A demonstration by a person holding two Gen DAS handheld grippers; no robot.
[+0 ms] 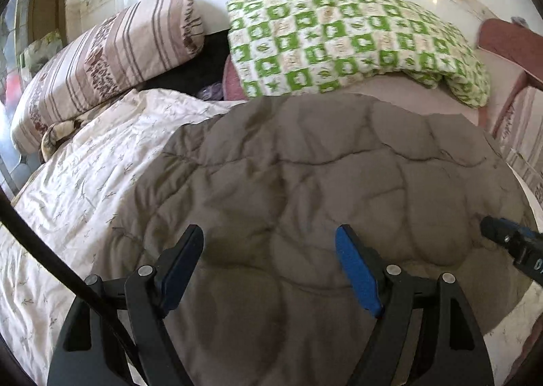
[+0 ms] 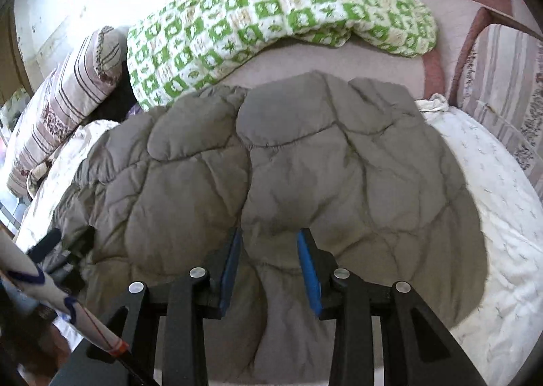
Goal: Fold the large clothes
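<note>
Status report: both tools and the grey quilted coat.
Left tool open, empty. Right tool partly open, empty. Grey quilted coat flat on white sheet. Nothing obstructing.

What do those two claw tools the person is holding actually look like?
Both are black plastic frames with silver rivets and two flat fingers faced with blue pads. On the left gripper a black cable runs past. Beside the right gripper a white sleeve with dark trim shows.

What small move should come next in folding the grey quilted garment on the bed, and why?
Probably lower the right claw onto the near edge of the grey quilted garment and close it. Both claws stand open above the fabric, the left claw wider, and neither pinches any of it, so no fold can start until an edge is held.
</note>
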